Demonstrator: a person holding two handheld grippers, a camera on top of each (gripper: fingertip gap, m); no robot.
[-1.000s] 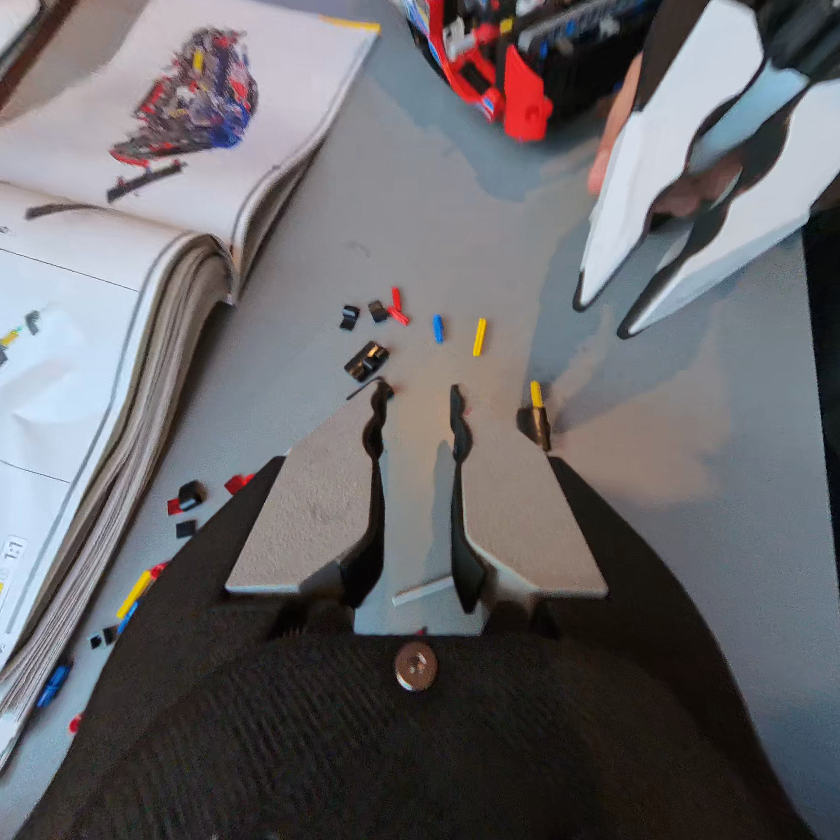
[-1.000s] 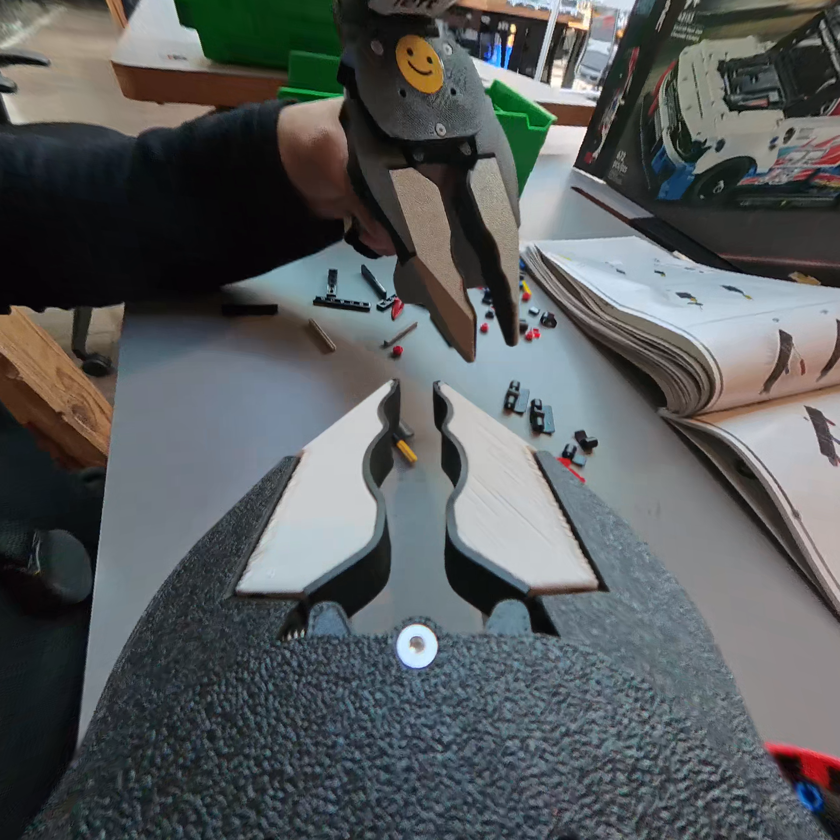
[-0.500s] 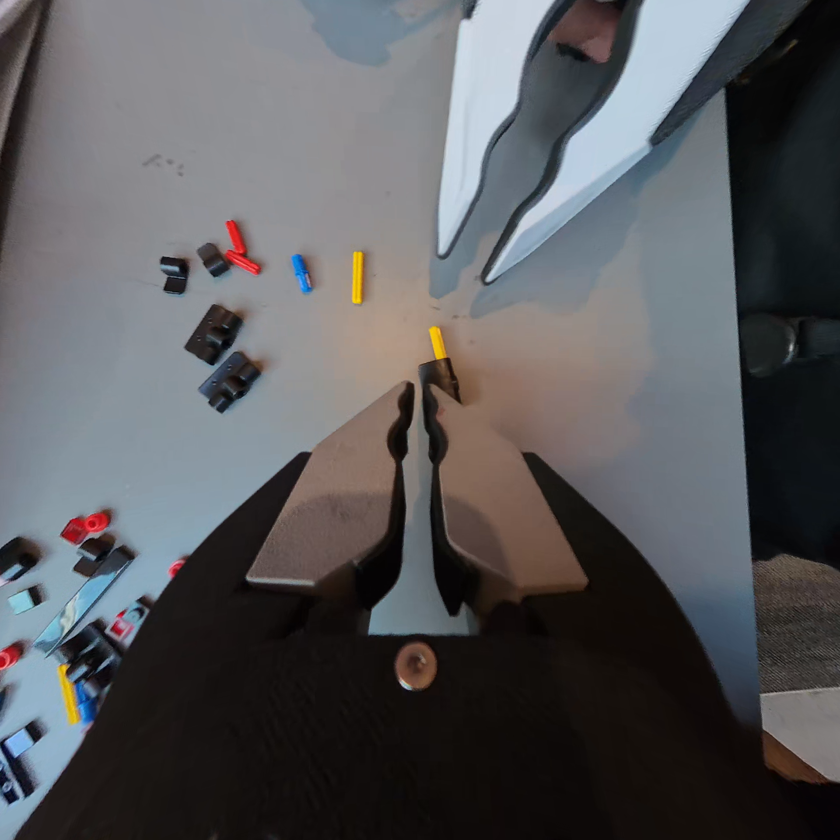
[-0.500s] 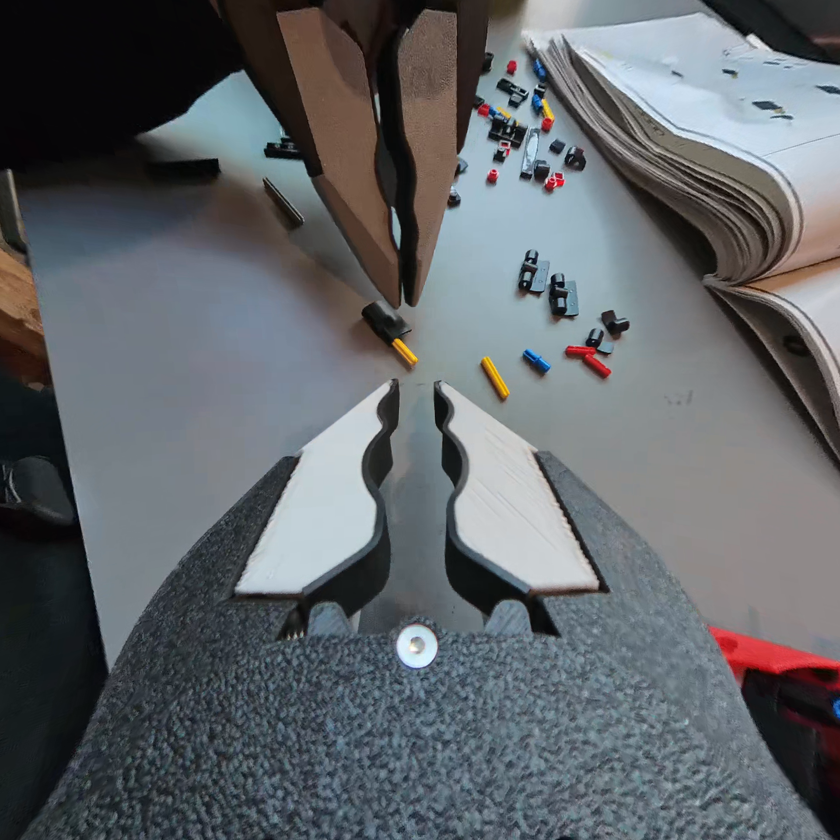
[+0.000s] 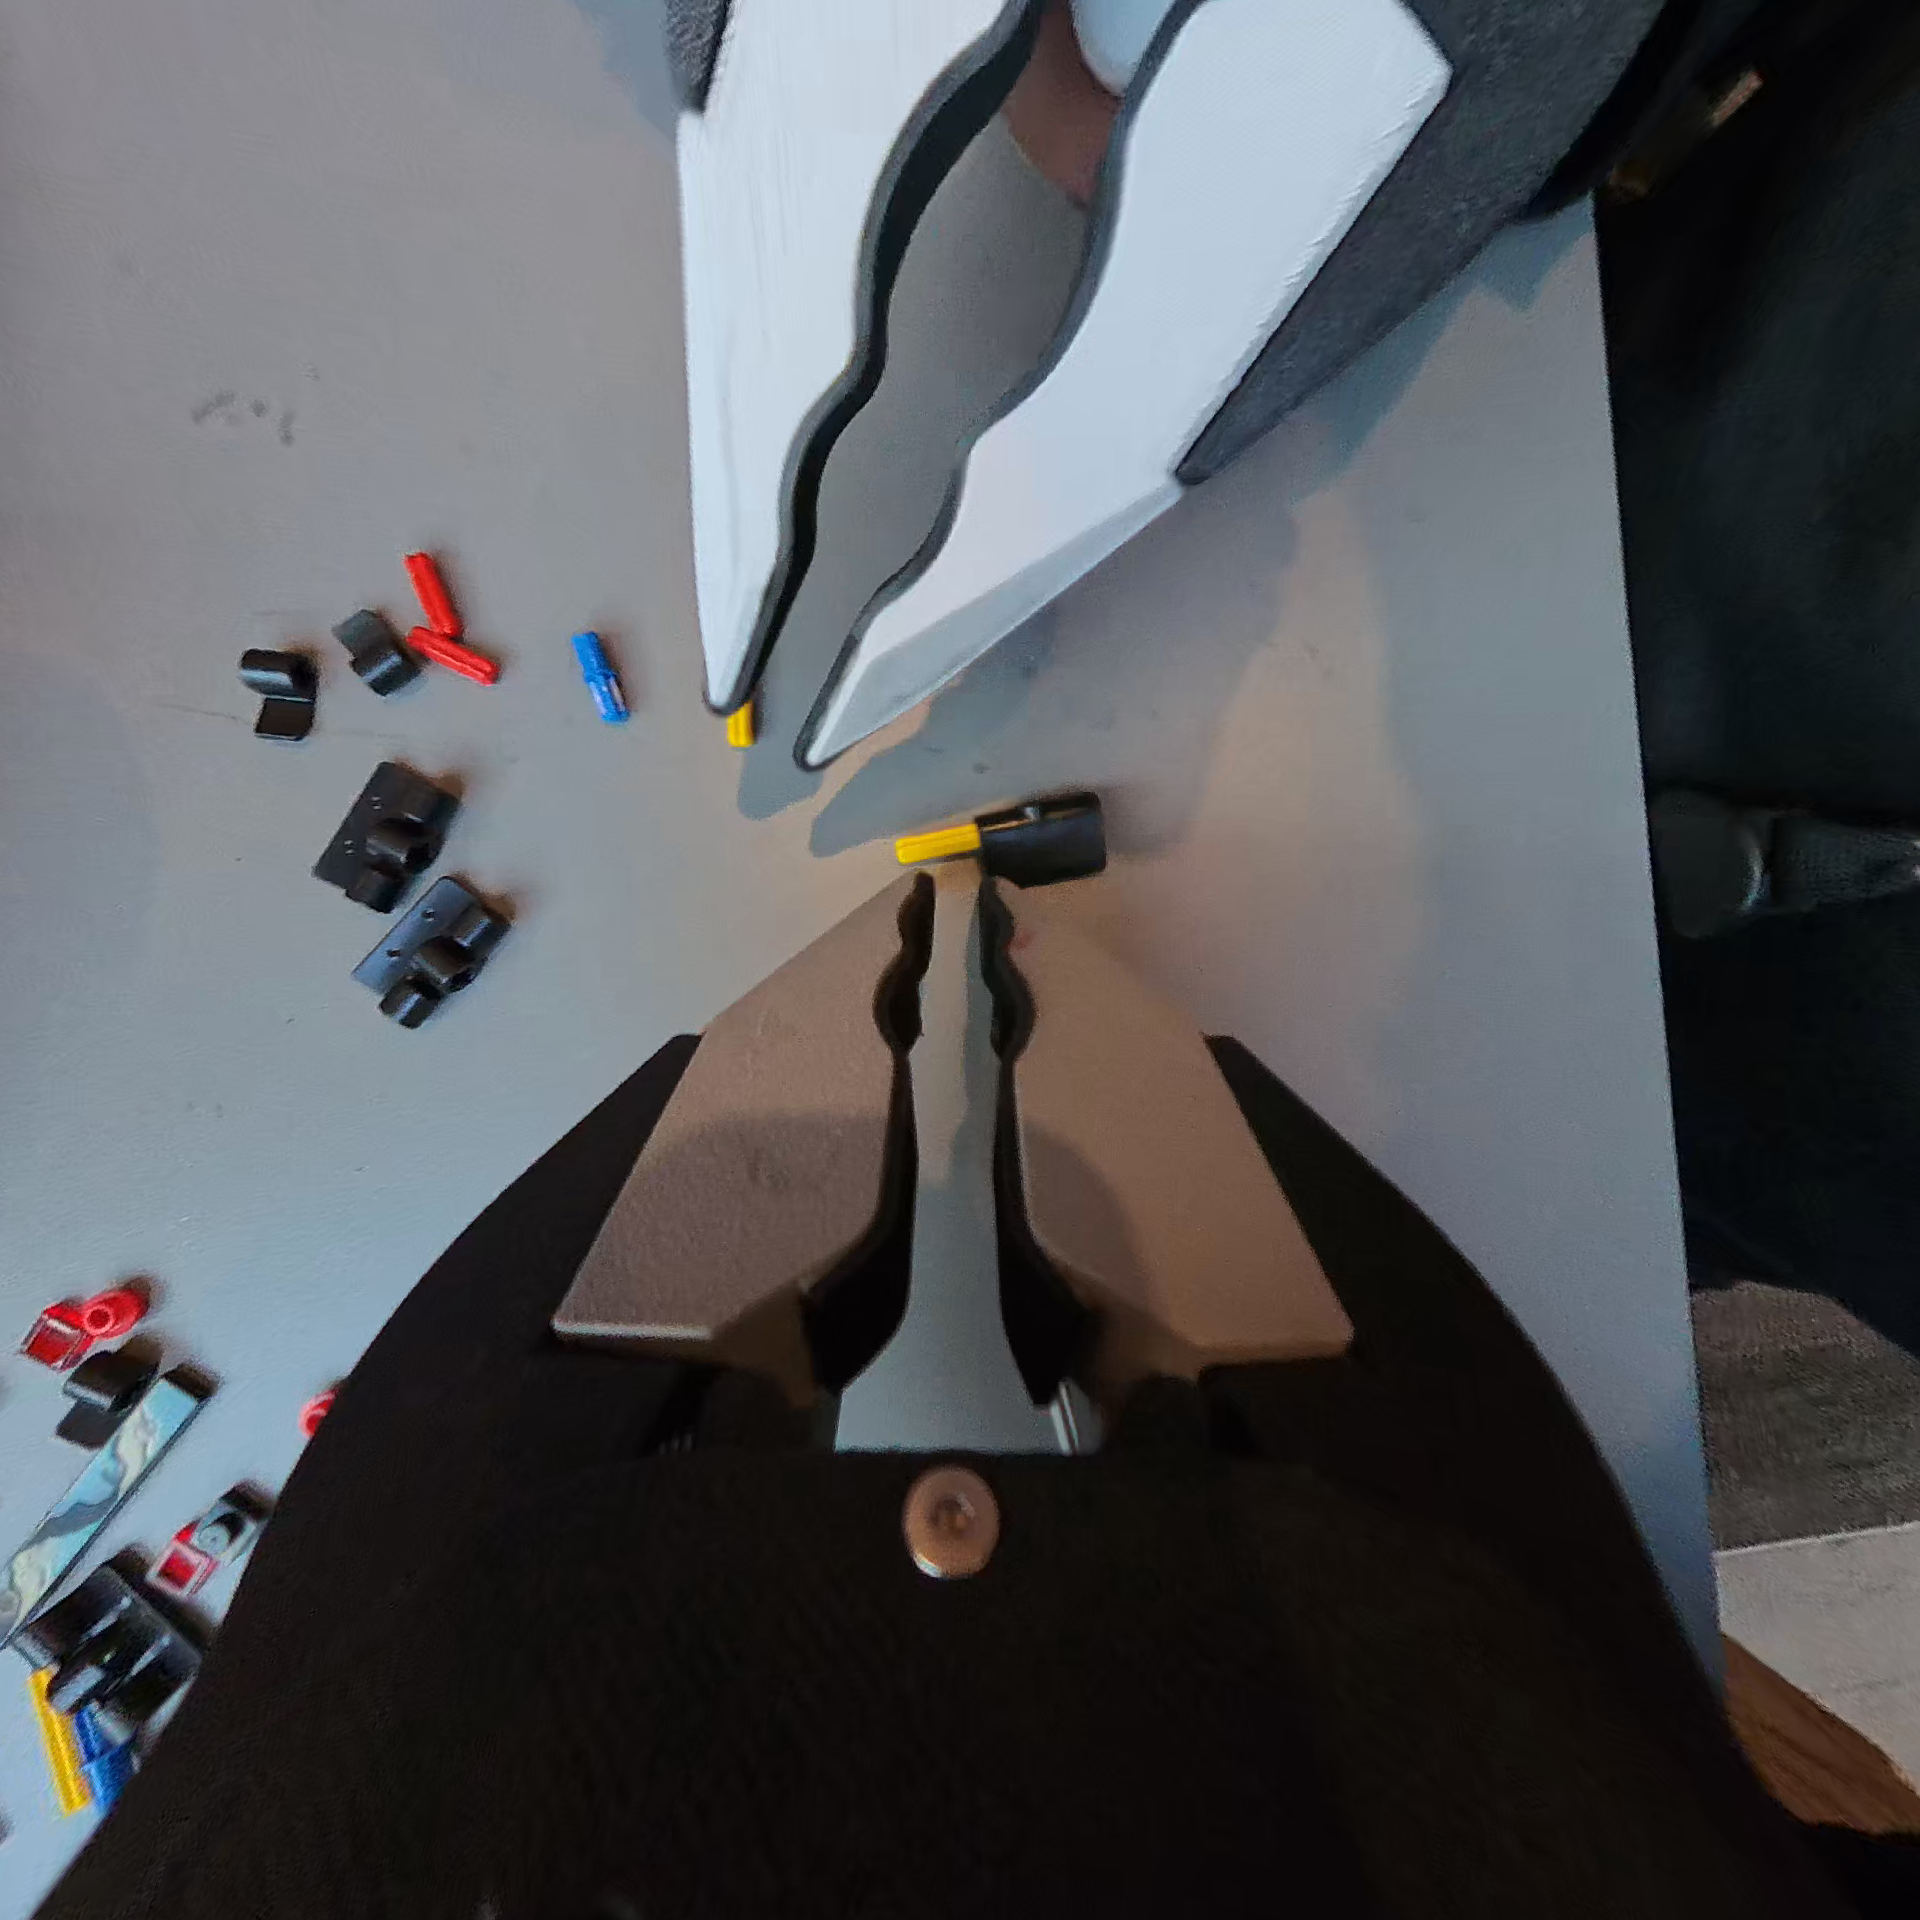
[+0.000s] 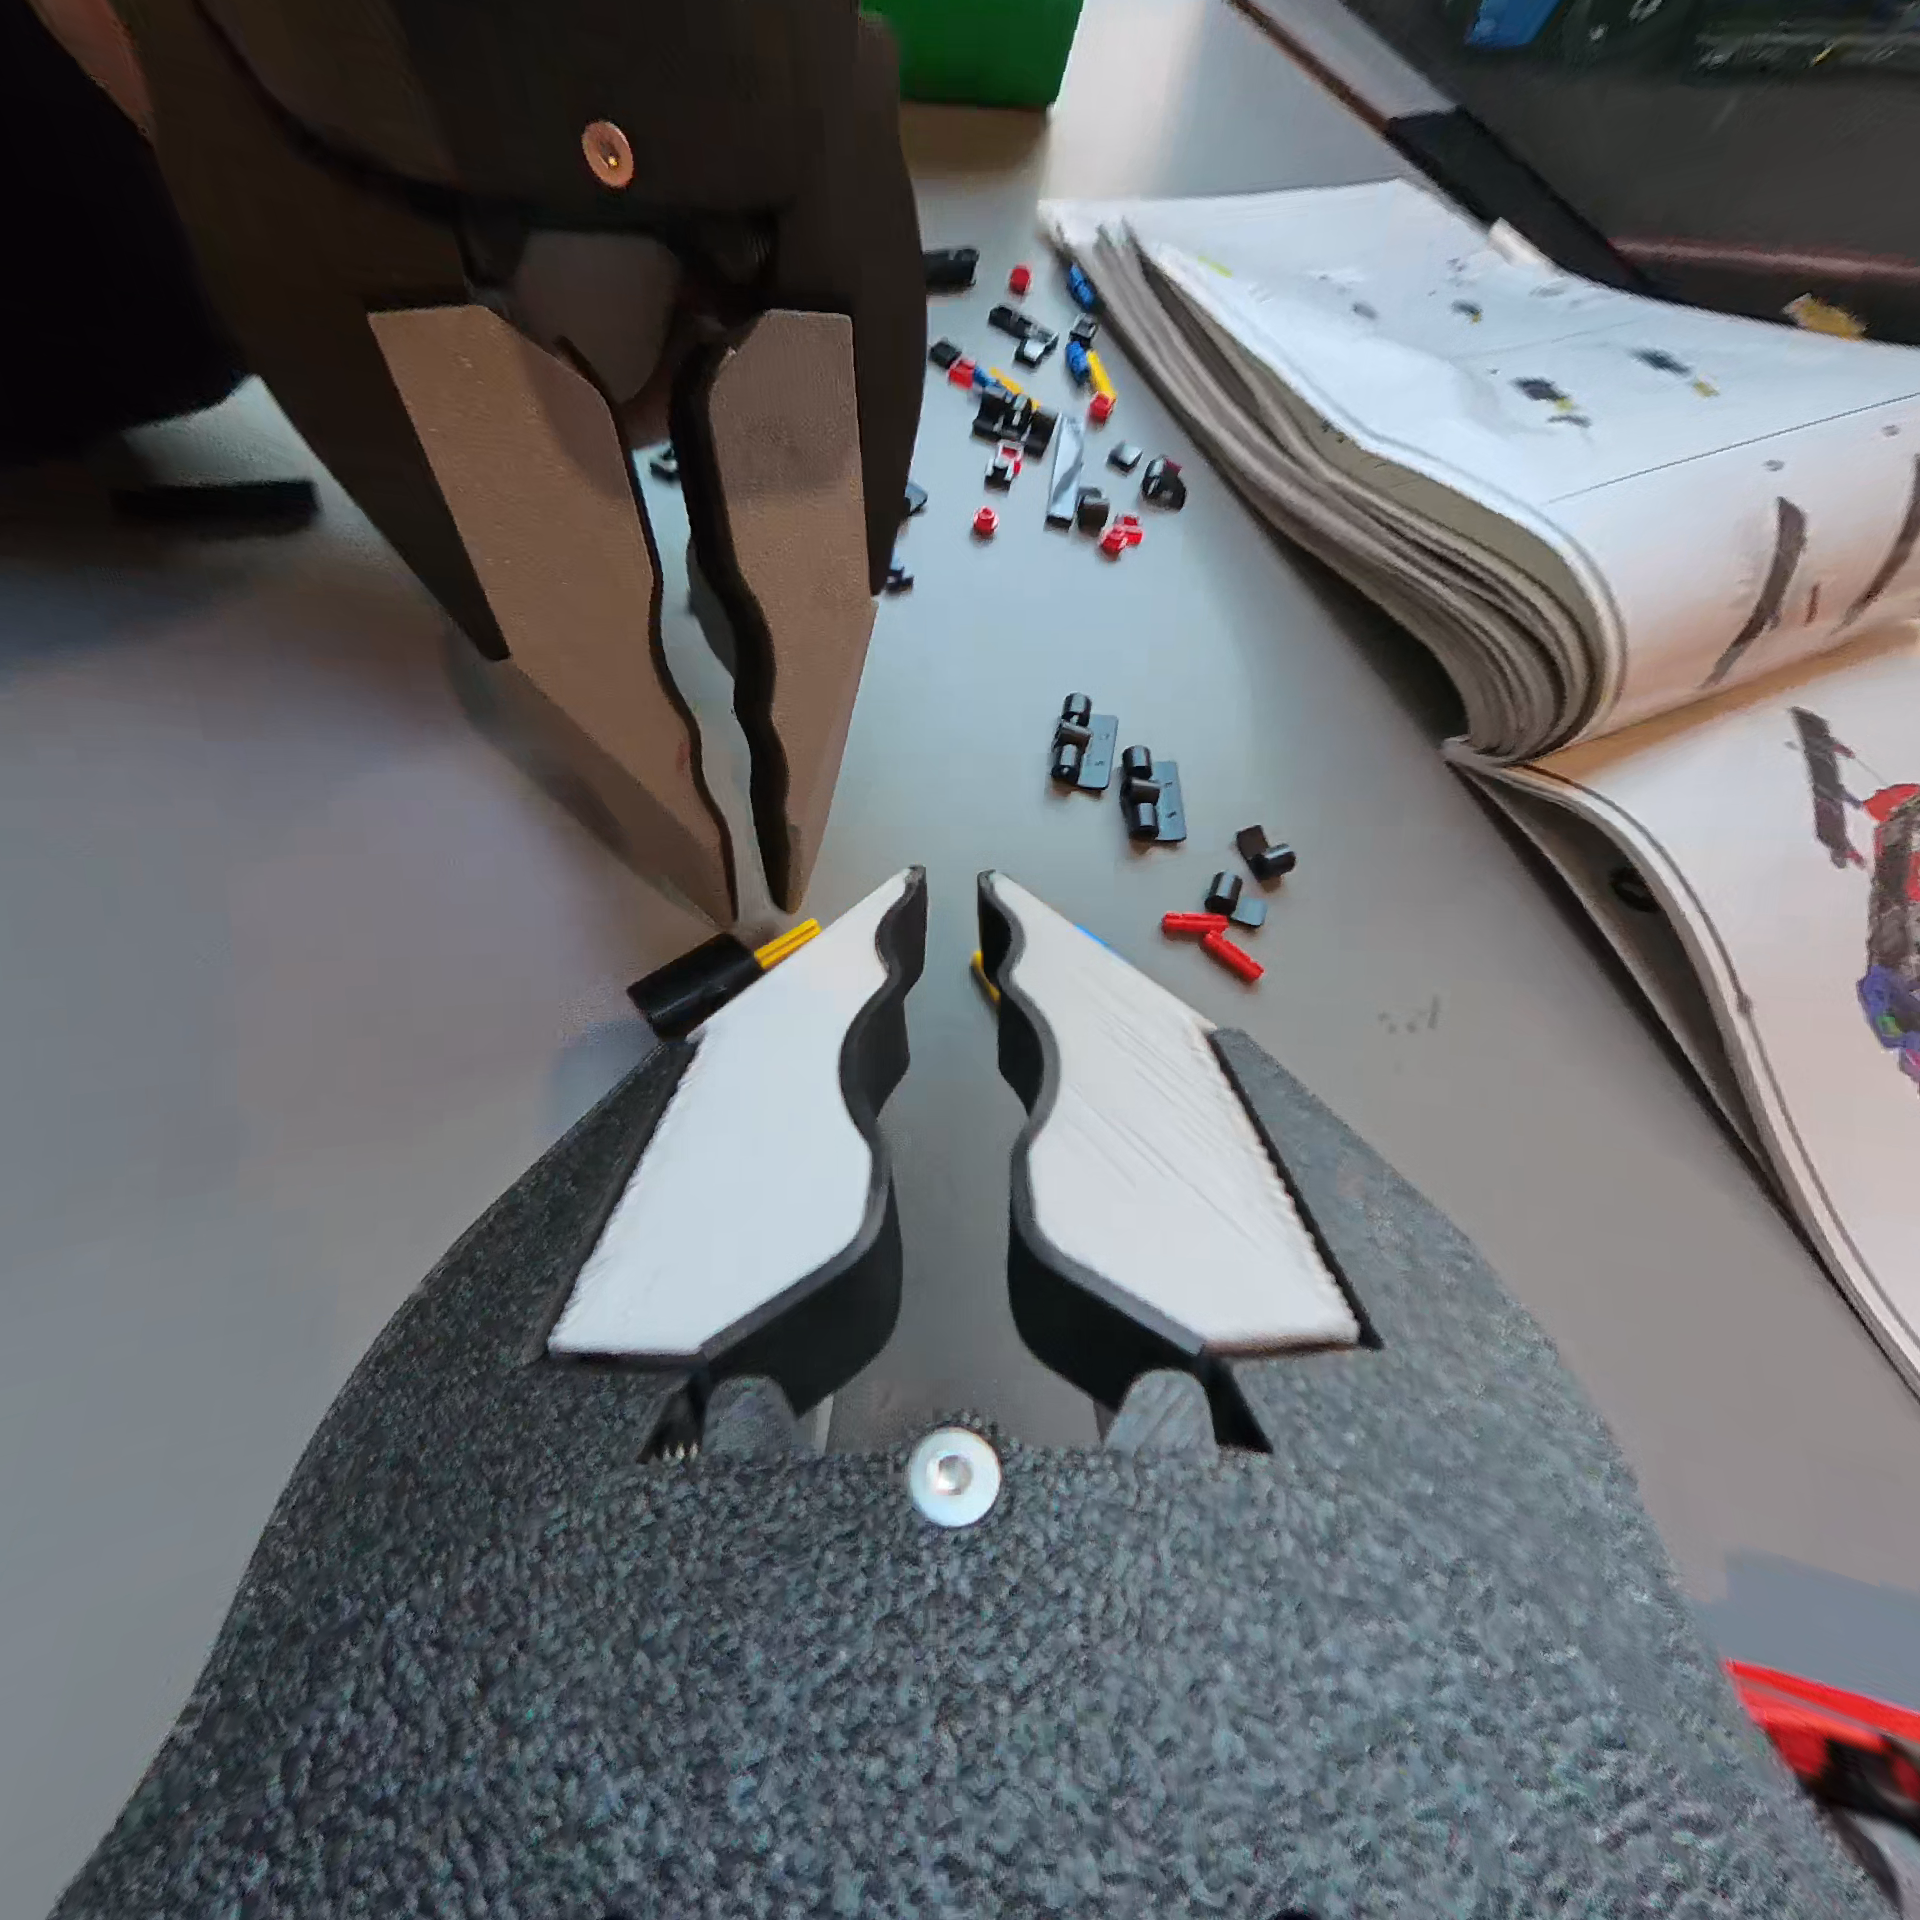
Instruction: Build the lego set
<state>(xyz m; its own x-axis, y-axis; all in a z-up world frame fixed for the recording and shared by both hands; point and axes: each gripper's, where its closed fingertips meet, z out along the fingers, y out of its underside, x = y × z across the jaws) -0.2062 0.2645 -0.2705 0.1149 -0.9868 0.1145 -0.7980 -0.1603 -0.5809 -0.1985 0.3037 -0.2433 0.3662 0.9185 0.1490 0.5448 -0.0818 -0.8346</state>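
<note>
A black connector with a yellow pin in it [image 5: 1039, 836] lies on the grey table just beyond my left gripper [image 5: 951, 883]. The left gripper is nearly shut to a thin slit with nothing in it. The connector also shows in the right wrist view [image 6: 696, 977], beside the left gripper's tips [image 6: 764, 906]. My right gripper [image 6: 951, 881] is open and low over the table. A loose yellow pin [image 6: 980, 975] lies against the inner edge of its right finger. In the left wrist view the right gripper [image 5: 774, 732] stands with one tip on that pin [image 5: 740, 724].
Two black hinge pieces [image 5: 405, 894], two red pins [image 5: 447, 639] and a blue pin [image 5: 600, 675] lie to the left. A pile of small parts [image 6: 1049, 416] lies by the open instruction book [image 6: 1558, 468]. The table edge [image 5: 1631, 831] runs close on the right. Some 5 cm of space lies between my two pairs of fingers.
The right gripper has come down onto the loose yellow pin and narrowed a little. The black connector has turned to lie crosswise in front of the left gripper, which closed from open.
</note>
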